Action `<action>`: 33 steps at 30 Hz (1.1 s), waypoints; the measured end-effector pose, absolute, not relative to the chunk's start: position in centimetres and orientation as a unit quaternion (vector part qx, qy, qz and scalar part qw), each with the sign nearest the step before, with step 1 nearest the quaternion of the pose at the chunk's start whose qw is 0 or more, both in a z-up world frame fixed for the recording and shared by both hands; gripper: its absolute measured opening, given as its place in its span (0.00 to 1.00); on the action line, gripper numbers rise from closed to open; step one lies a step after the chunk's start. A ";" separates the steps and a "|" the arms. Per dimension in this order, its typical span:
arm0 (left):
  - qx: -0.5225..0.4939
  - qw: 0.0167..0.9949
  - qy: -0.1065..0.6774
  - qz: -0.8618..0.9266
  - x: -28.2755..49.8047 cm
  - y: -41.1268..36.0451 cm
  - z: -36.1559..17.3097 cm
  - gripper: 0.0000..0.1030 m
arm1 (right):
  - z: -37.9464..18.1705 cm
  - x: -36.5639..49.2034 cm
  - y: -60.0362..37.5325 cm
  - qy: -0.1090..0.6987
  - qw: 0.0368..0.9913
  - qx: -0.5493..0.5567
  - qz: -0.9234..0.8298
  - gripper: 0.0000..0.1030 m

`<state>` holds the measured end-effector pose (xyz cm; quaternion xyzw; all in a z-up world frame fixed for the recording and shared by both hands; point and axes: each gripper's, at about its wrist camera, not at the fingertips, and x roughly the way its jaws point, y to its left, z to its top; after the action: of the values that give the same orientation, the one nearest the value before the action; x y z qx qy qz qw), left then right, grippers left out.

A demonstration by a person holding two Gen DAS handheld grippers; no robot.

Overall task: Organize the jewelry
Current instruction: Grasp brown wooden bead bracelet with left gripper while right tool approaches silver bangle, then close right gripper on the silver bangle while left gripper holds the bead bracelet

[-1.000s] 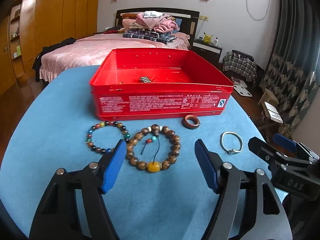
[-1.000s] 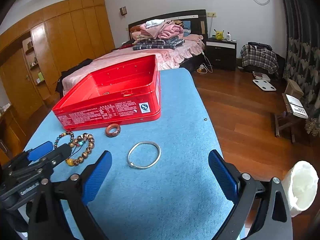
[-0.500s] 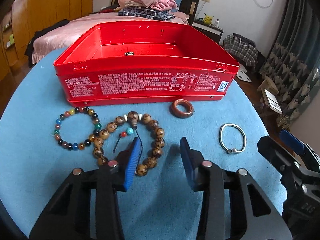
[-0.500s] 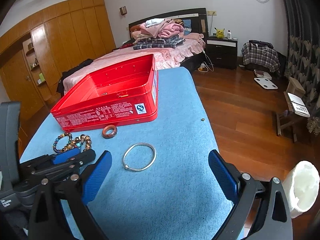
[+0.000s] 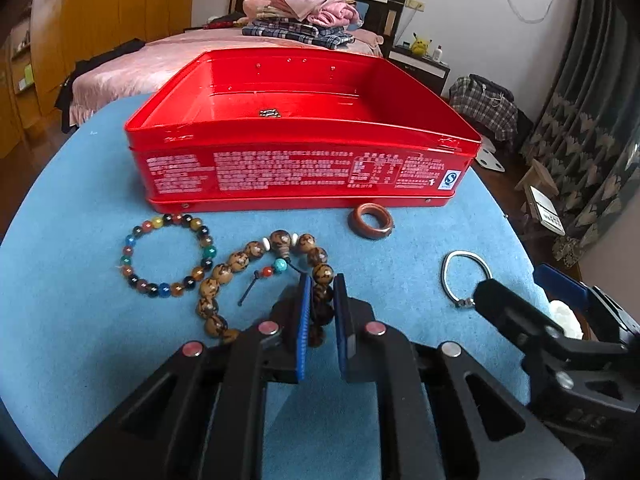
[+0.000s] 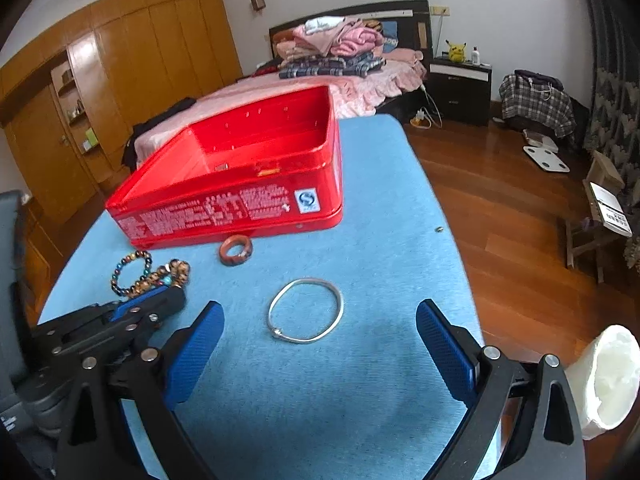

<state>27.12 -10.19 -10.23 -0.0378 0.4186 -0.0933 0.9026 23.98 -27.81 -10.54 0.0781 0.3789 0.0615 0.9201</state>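
An open red tin stands on the blue table, with one small metal piece inside. In front of it lie a brown bead bracelet, a multicolour bead bracelet, a reddish-brown ring and a silver bangle. My left gripper is shut on the right side of the brown bead bracelet, which rests on the table. My right gripper is open and empty, with the silver bangle between and just ahead of its fingers. The tin also shows in the right wrist view.
The table's right edge drops to a wooden floor. A white cup-like object sits by the right gripper. A bed with folded clothes stands behind the table.
My left gripper moved forward and closed its fingers onto the brown bead bracelet. My right gripper stayed open and shifted a little toward the silver bangle.
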 end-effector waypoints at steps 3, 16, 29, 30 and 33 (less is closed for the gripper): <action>-0.045 0.901 0.421 -0.092 27.1 -9.7 -10.3 0.10 | -10.8 24.4 -27.6 0.388 0.916 0.079 0.058 0.92; -0.057 0.900 0.422 -0.095 27.1 -8.9 -10.6 0.10 | -11.5 25.5 -26.0 0.416 0.908 0.044 0.013 0.58; -0.044 0.903 0.420 -0.084 26.7 -9.4 -10.5 0.10 | -11.4 25.0 -26.0 0.412 0.909 0.058 0.043 0.23; -0.042 0.903 0.420 -0.085 26.6 -9.5 -10.5 0.10 | -11.3 25.0 -25.9 0.412 0.908 0.057 0.044 0.23; -0.036 0.903 0.419 -0.087 26.0 -9.6 -10.7 0.10 | -11.3 24.8 -25.9 0.411 0.908 0.063 0.051 0.27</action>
<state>25.98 -9.63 -10.72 -0.0355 0.4189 -0.0874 0.9031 24.78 -25.90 -11.29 0.0633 0.4106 0.0510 0.9082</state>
